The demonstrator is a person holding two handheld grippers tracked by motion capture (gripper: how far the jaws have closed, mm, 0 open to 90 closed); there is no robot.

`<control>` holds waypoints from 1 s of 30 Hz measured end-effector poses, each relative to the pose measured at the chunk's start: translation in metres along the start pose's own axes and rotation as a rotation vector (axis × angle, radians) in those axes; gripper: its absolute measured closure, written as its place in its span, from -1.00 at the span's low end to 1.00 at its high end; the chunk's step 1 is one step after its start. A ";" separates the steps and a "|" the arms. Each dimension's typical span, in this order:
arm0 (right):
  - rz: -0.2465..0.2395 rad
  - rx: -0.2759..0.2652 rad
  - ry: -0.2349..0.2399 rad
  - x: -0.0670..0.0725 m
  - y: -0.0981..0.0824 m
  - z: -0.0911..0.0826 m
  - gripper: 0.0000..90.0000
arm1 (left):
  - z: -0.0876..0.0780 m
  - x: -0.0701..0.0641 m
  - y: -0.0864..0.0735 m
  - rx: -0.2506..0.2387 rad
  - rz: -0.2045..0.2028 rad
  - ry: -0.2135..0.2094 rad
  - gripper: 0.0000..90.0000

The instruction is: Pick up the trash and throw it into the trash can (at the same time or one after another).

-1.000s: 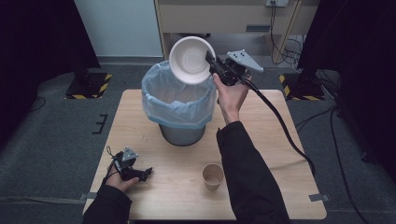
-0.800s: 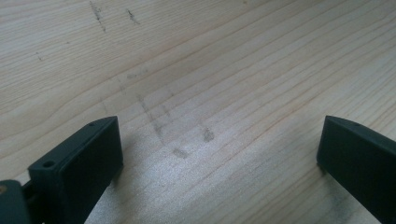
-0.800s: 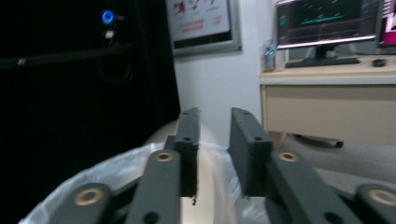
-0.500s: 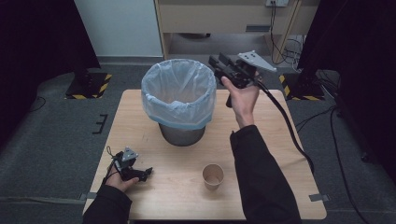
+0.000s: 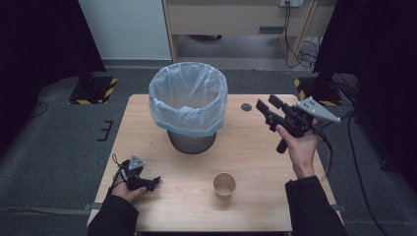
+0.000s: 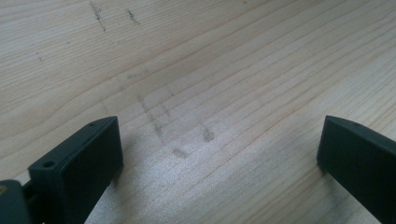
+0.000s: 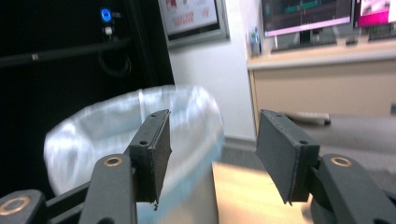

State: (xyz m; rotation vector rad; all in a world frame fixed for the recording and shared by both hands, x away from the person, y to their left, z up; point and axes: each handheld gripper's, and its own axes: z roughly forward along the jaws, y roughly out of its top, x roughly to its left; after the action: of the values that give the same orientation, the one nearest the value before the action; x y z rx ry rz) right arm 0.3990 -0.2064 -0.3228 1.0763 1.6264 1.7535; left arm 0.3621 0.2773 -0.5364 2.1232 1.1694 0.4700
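Moved: right gripper (image 5: 264, 109) off lined bin (image 5: 188, 98), bowl gone, jaws just opening, empty | left gripper (image 5: 153, 182) open | next: paper cup (image 5: 224, 185) — light, crushable — grip gently mid-wall

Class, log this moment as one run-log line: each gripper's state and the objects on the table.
left gripper: open, resting on table | right gripper: jaws just opening, empty | lined bin | paper cup: upright

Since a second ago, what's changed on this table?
The right gripper let go of the white bowl it held over the bin; its jaws have just been opening, now empty, and it swung right and down. The left gripper and paper cup stayed put.
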 end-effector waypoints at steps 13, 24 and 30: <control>-0.026 0.260 0.043 -0.007 -0.115 -0.042 -0.10 | 0.000 0.000 0.000 0.000 -0.002 0.002 -1.00; -0.030 0.415 0.128 0.016 -0.156 -0.026 -0.06 | 0.000 0.000 0.000 0.000 -0.002 0.001 -1.00; -0.048 0.457 0.175 0.028 -0.160 -0.020 0.00 | 0.000 0.000 0.000 0.000 -0.002 0.001 -1.00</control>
State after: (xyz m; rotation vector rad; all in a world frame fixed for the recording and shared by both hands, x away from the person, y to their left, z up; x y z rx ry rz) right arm 0.3443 -0.1717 -0.4728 1.0878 2.2152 1.5151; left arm 0.3618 0.2773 -0.5364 2.1216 1.1717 0.4703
